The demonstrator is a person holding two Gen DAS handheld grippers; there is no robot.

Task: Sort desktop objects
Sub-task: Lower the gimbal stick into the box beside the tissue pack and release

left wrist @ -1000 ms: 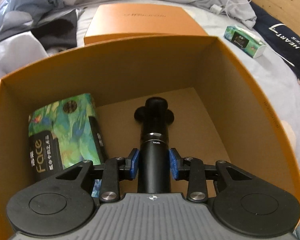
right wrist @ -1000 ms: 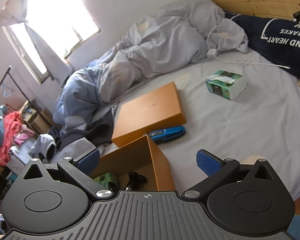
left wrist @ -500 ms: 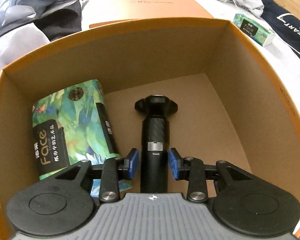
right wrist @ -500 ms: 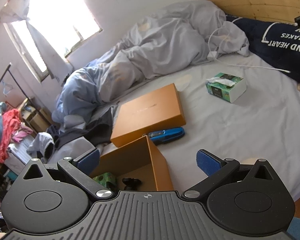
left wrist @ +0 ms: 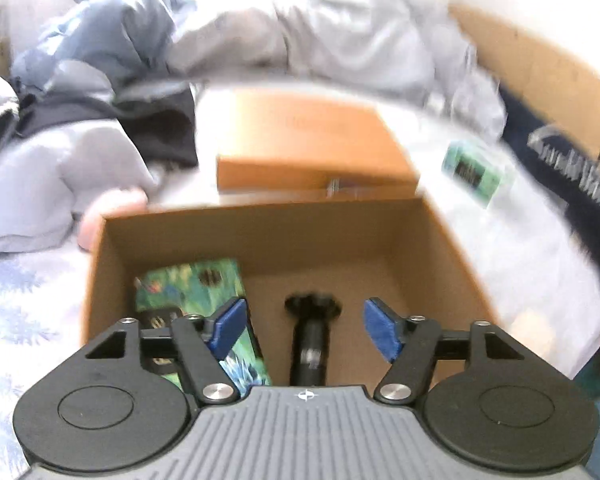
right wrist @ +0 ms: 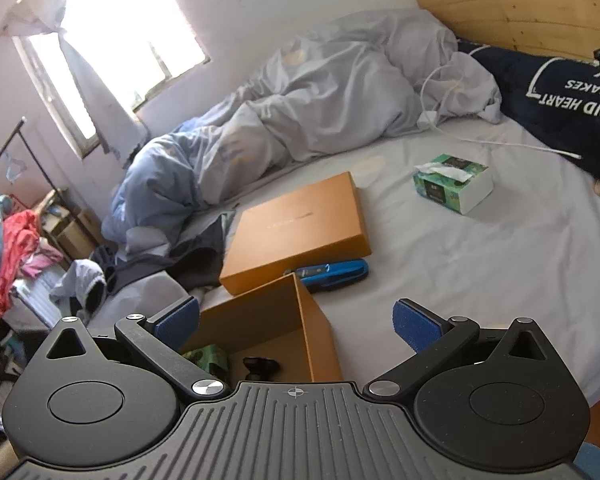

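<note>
An open orange box (left wrist: pixel 268 224) sits on the bed. Inside lie a green tissue pack (left wrist: pixel 188 284) at the left and a black cylindrical tool (left wrist: pixel 310 344) in the middle. My left gripper (left wrist: pixel 305 326) is open and empty, raised above the tool, which lies free on the box floor. My right gripper (right wrist: pixel 296 320) is open and empty, high above the bed. It looks down on the box (right wrist: pixel 312 320), the tool (right wrist: pixel 260 366) and a blue stapler (right wrist: pixel 332 272) beside the box.
The orange lid (right wrist: pixel 300 224) lies flat behind the box. A green tissue box (right wrist: pixel 452 182) stands to the right on the sheet. A rumpled duvet (right wrist: pixel 300 112), a white cable (right wrist: pixel 500 142) and a navy pillow (right wrist: pixel 560 96) lie at the back.
My left gripper has opened, let go of the black tool in the box, and pulled back and up. The right gripper has hardly moved.
</note>
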